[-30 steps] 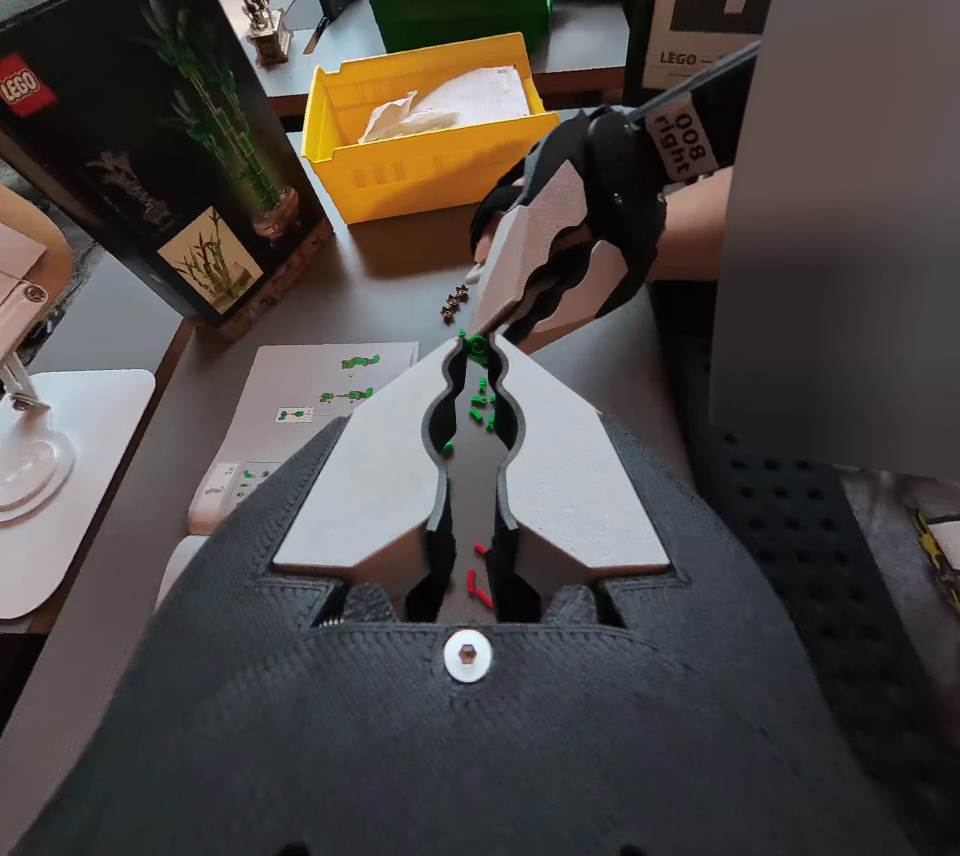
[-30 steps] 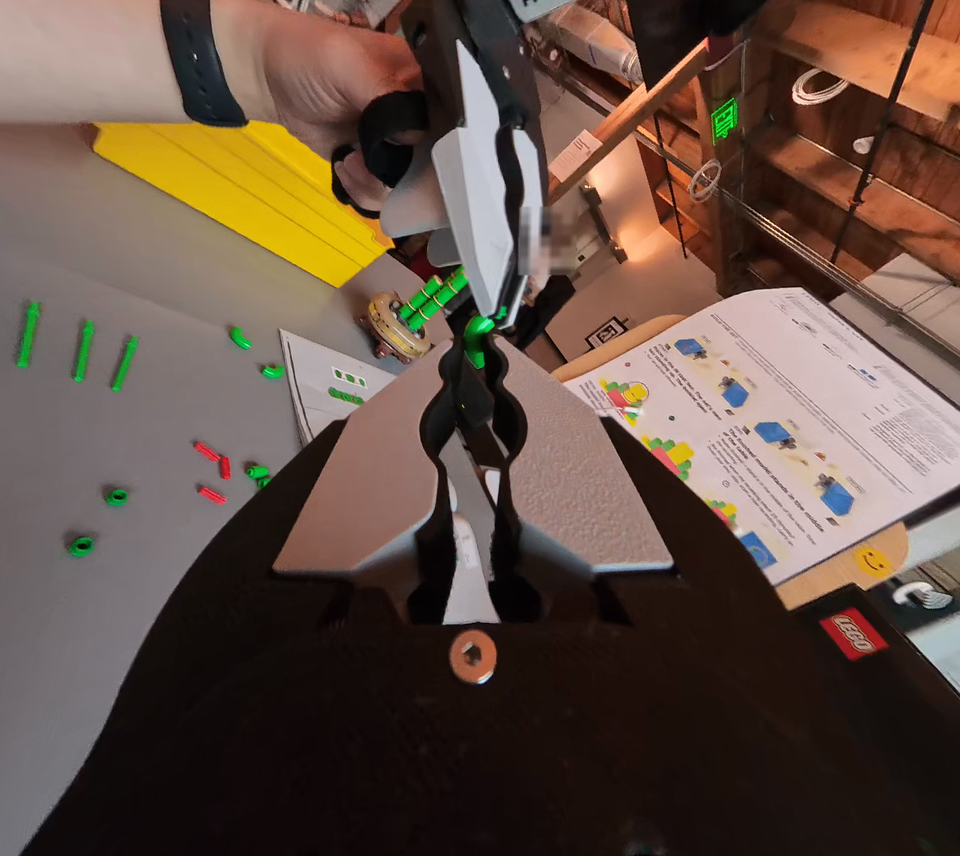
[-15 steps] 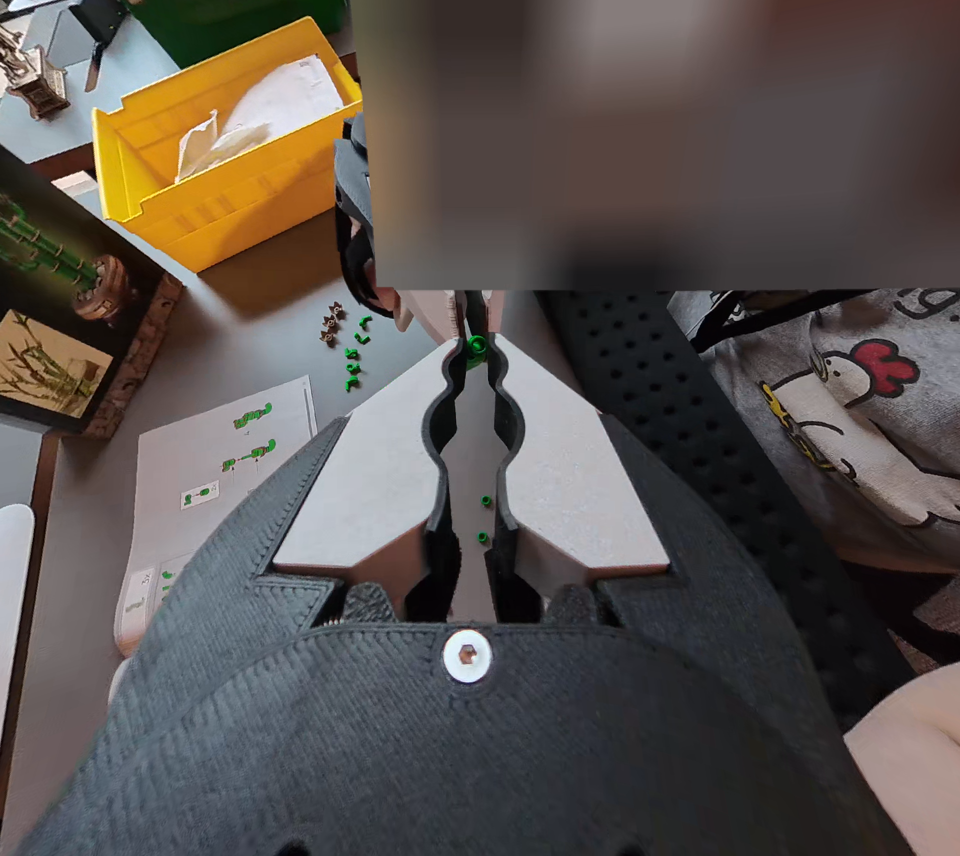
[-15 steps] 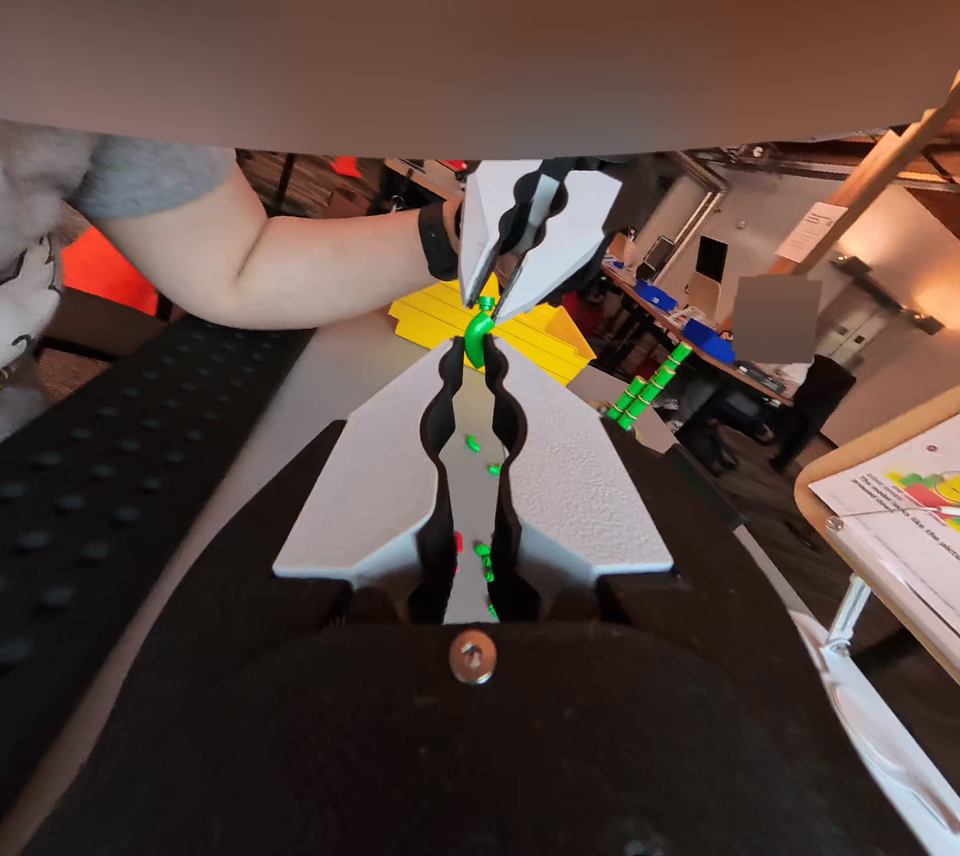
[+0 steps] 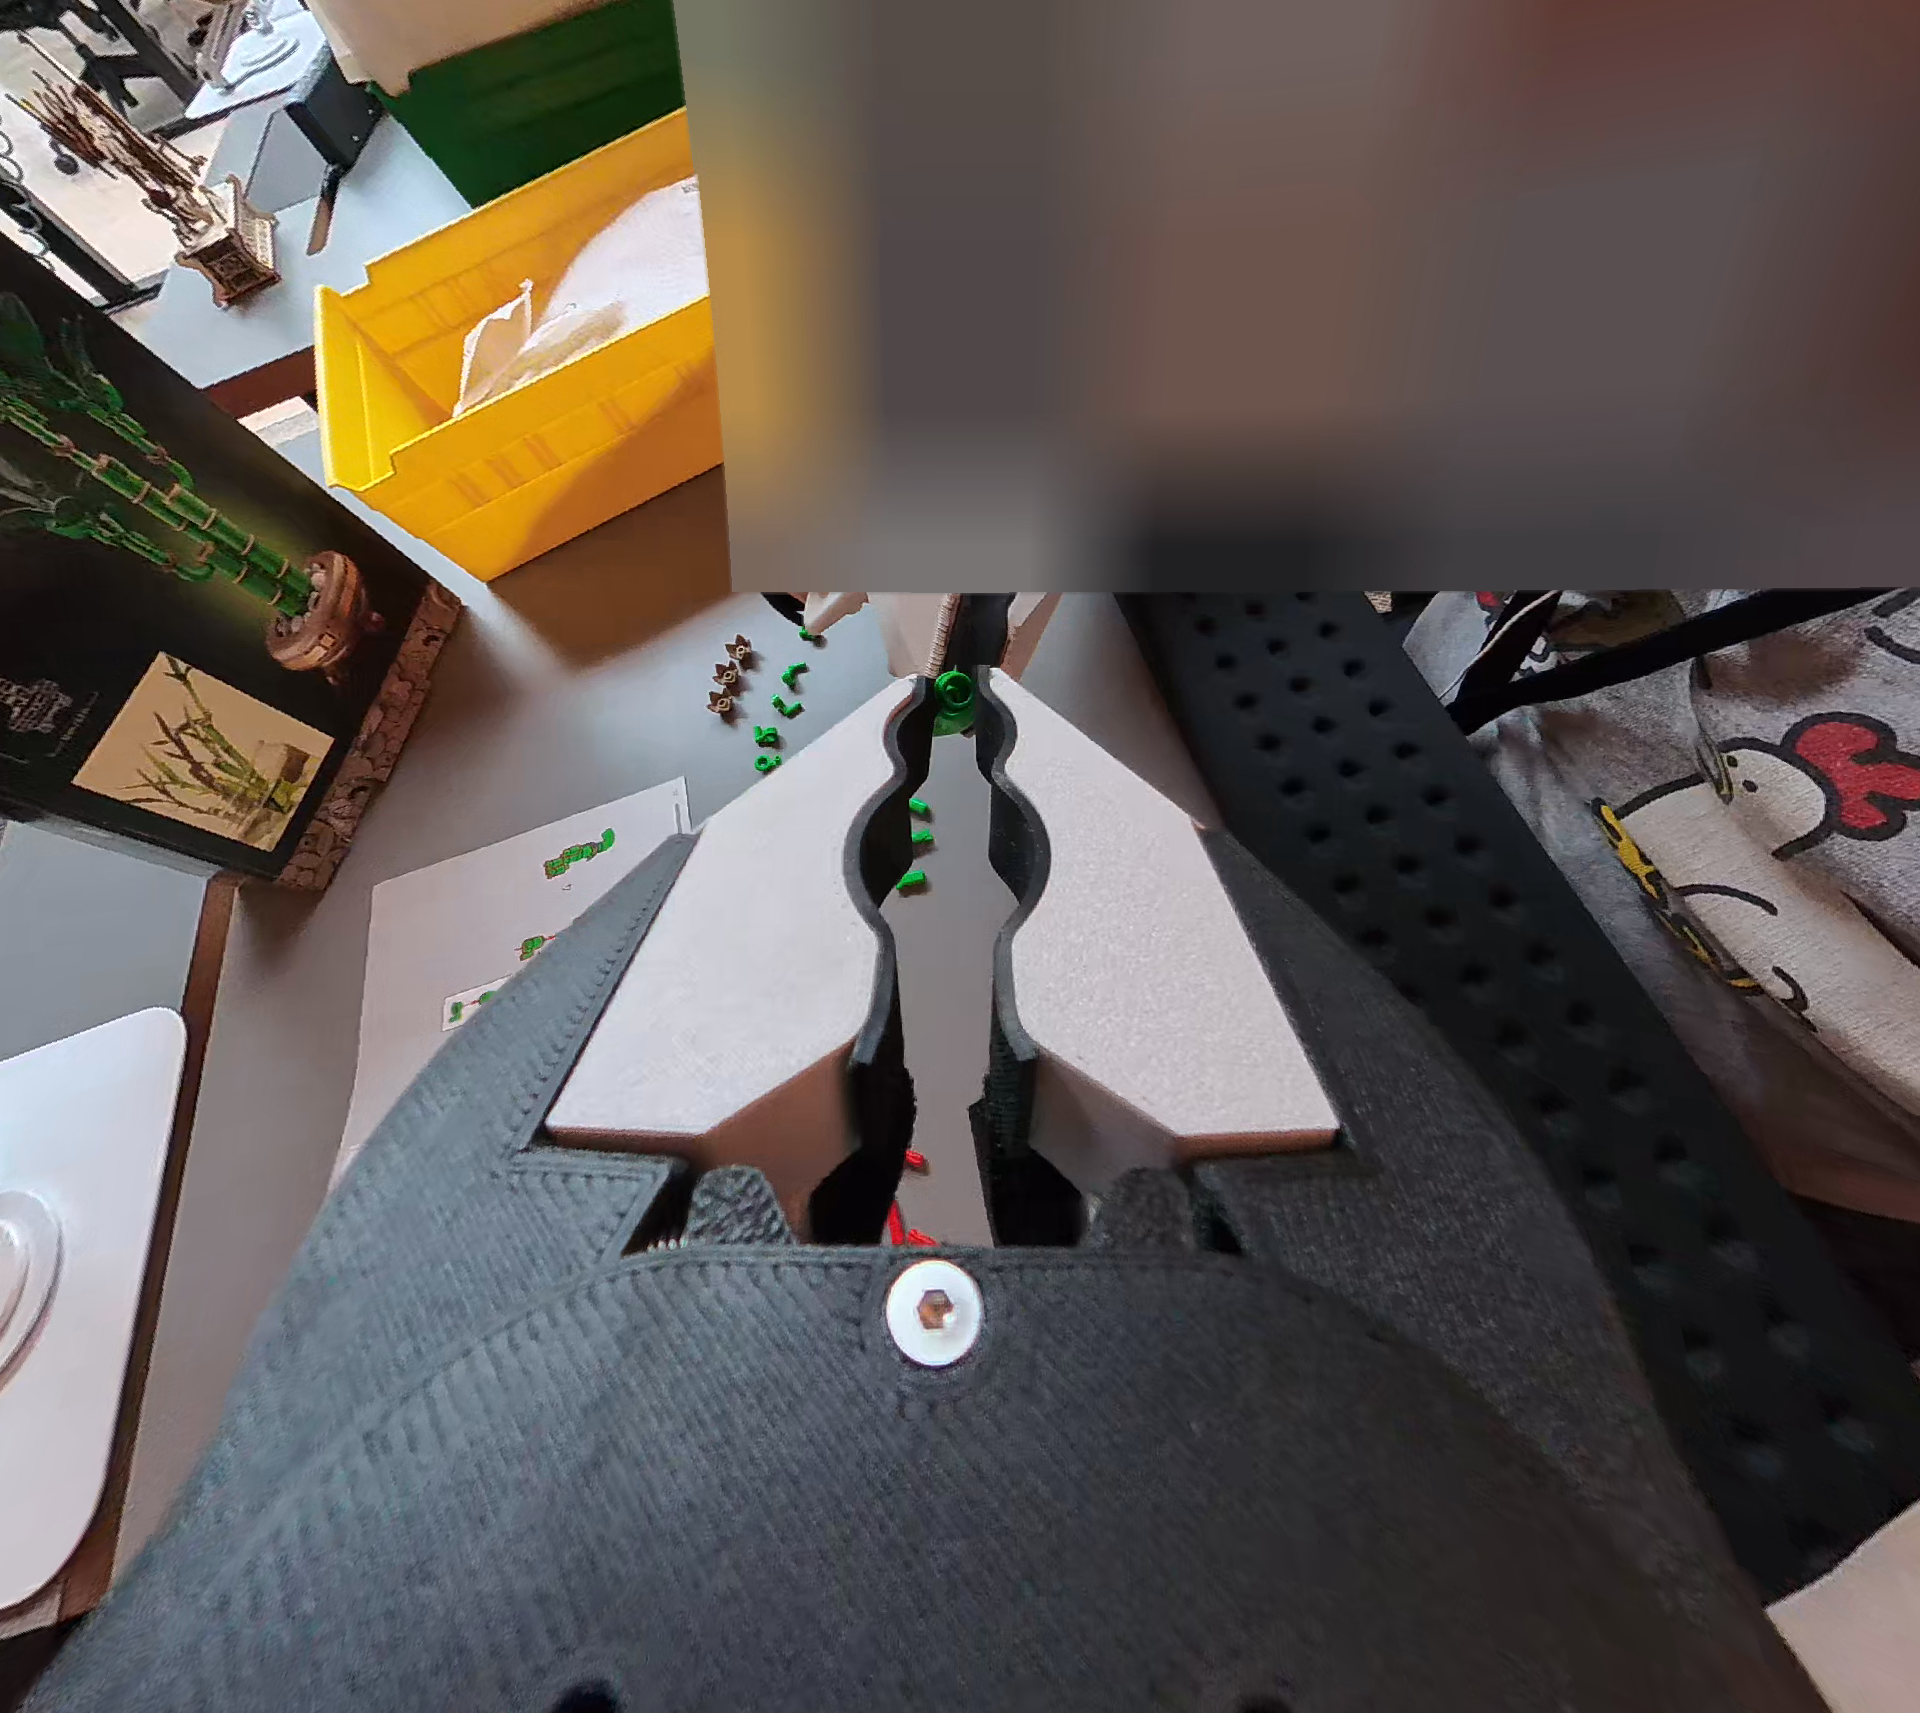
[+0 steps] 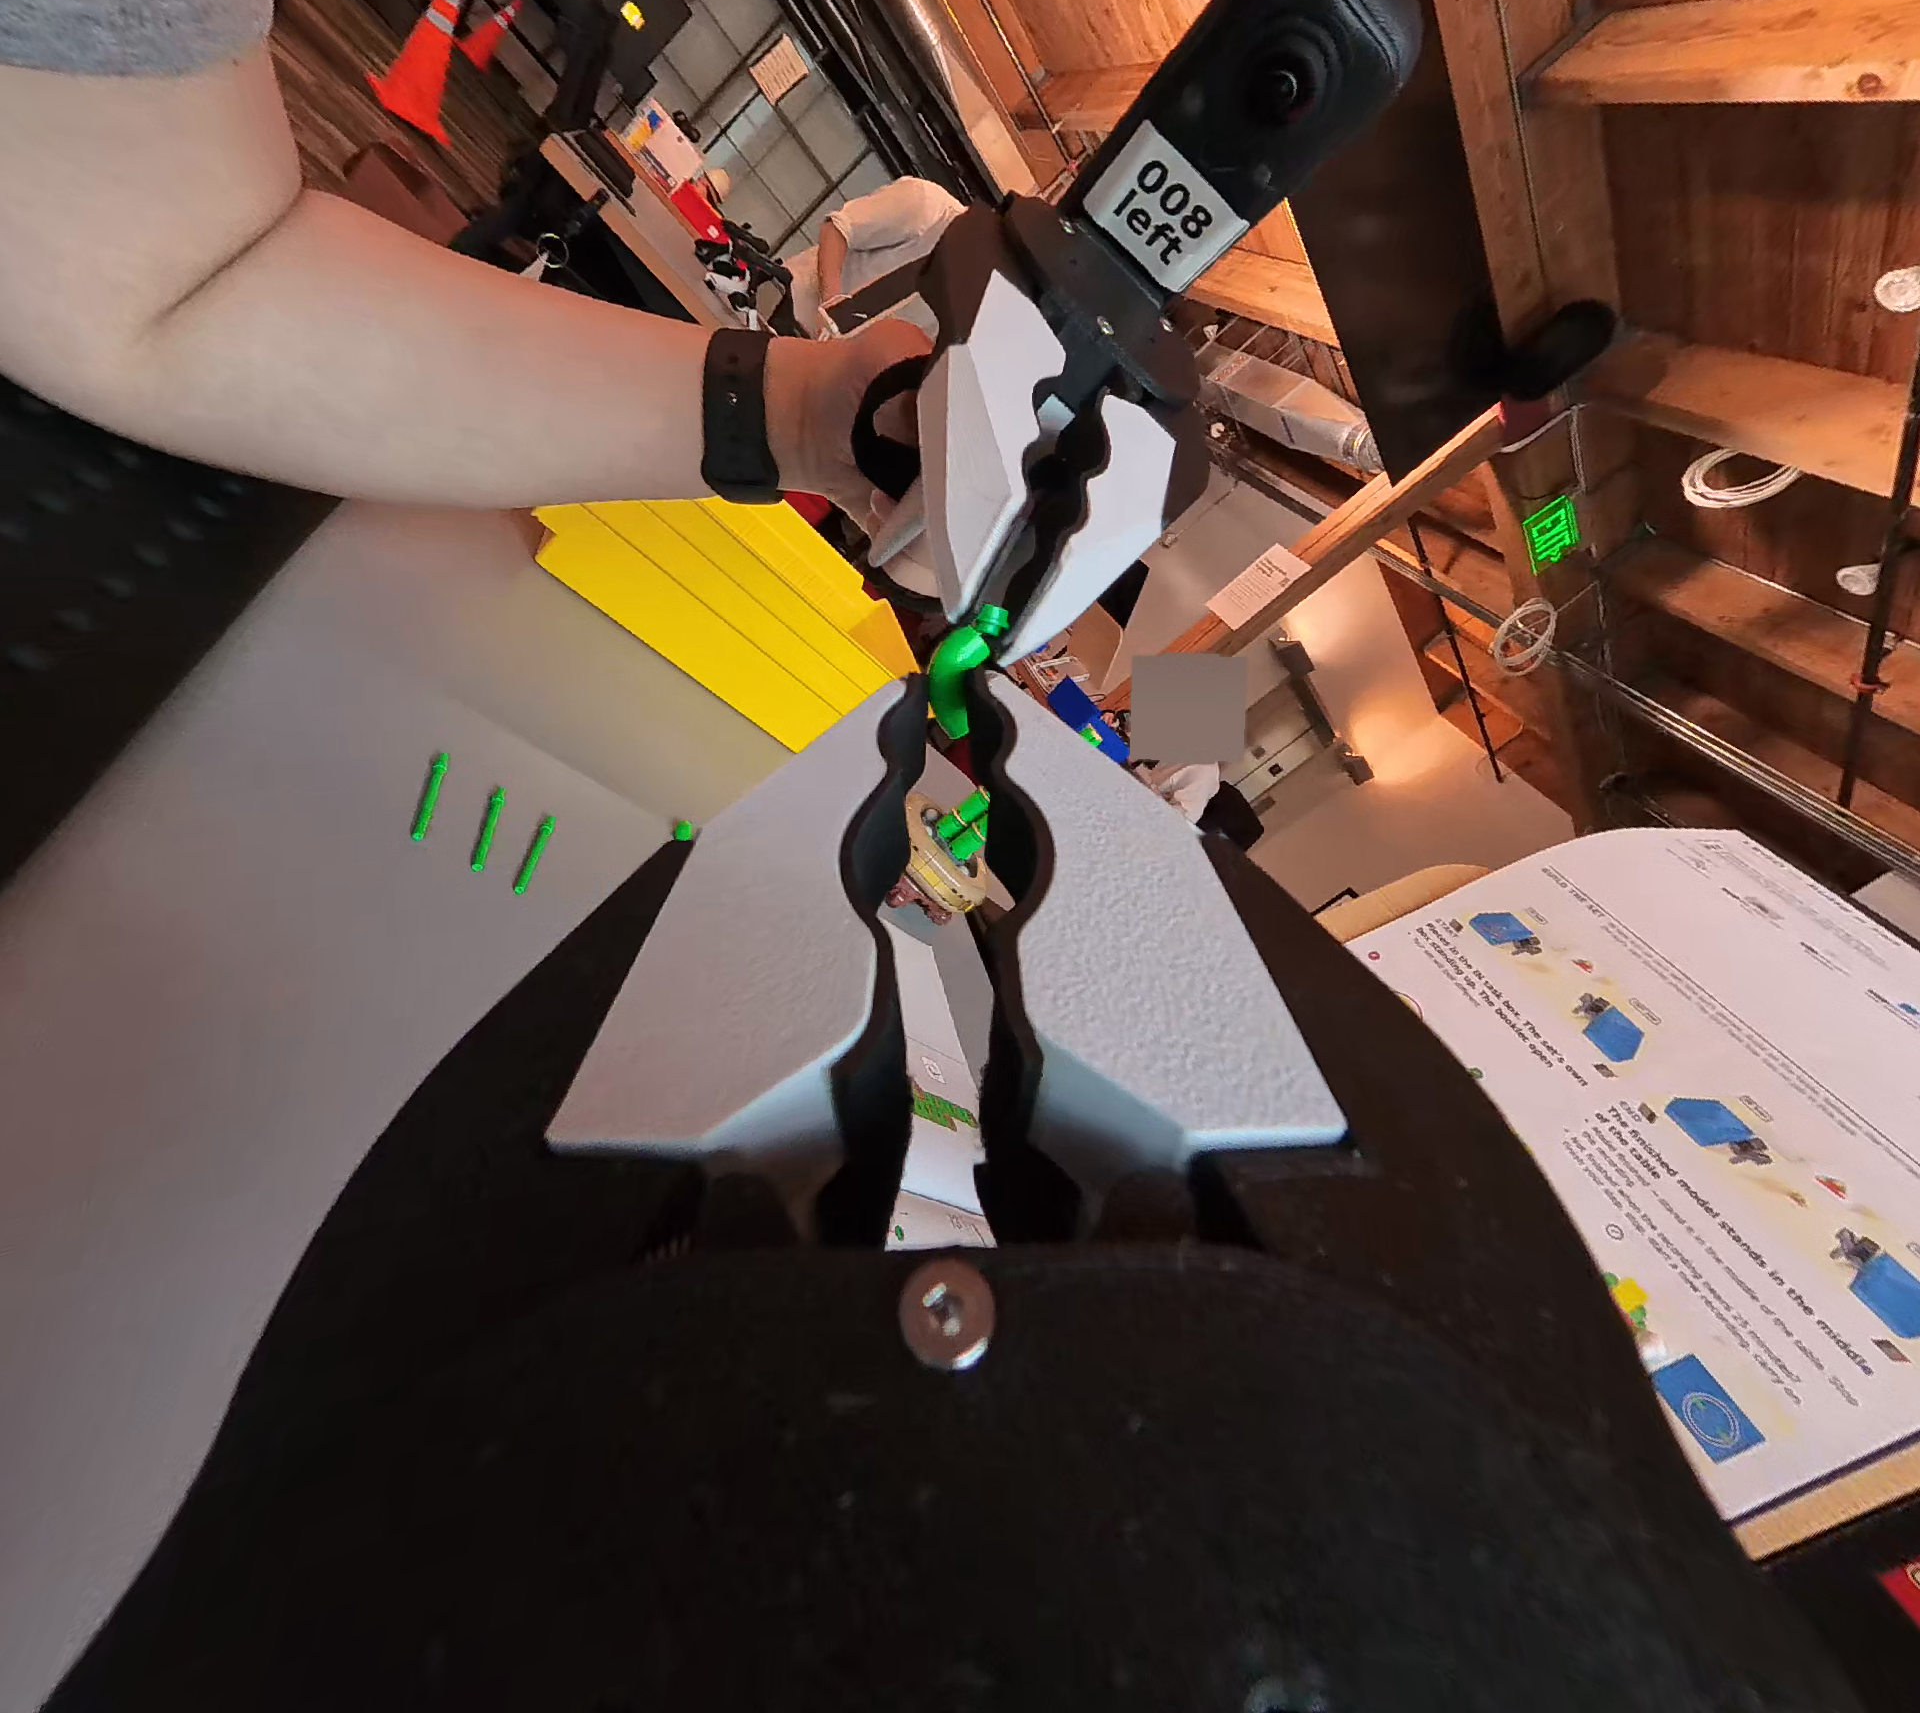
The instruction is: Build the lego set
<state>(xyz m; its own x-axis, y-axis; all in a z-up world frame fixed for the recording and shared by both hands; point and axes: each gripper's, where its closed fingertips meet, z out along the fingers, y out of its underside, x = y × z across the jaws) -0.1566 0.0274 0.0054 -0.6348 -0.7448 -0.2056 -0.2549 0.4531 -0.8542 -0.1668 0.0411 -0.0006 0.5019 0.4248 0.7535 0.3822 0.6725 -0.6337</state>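
Note:
My right gripper [image 6: 948, 699] is shut on a curved green piece [image 6: 951, 671], held in the air above the grey table [image 6: 260, 884]. My left gripper [image 6: 1006, 629] meets it tip to tip from above and is shut on the piece's upper stud end [image 6: 992, 621]. In the left wrist view my left gripper [image 5: 951, 699] pinches the green piece [image 5: 951, 689], and the right gripper's tips [image 5: 951, 629] show just beyond, mostly hidden by a blurred patch. The round tan model base with green stalks [image 6: 951, 863] stands on the table below, seen between my right fingers.
Loose green pieces [image 5: 779, 707], three brown flower pieces [image 5: 727, 676] and three green rods [image 6: 483, 822] lie on the table. A yellow bin [image 5: 520, 416], the set's black box [image 5: 177, 583], the instruction booklet [image 5: 499, 884] and an instruction sheet on a stand [image 6: 1662, 1092] surround them. Less than 4 cm separates the two grippers' tips.
Both grippers stayed shut and tip to tip on the green piece. The pair has swung and tilted in the air, so both views have turned; the left gripper now comes in from above right.

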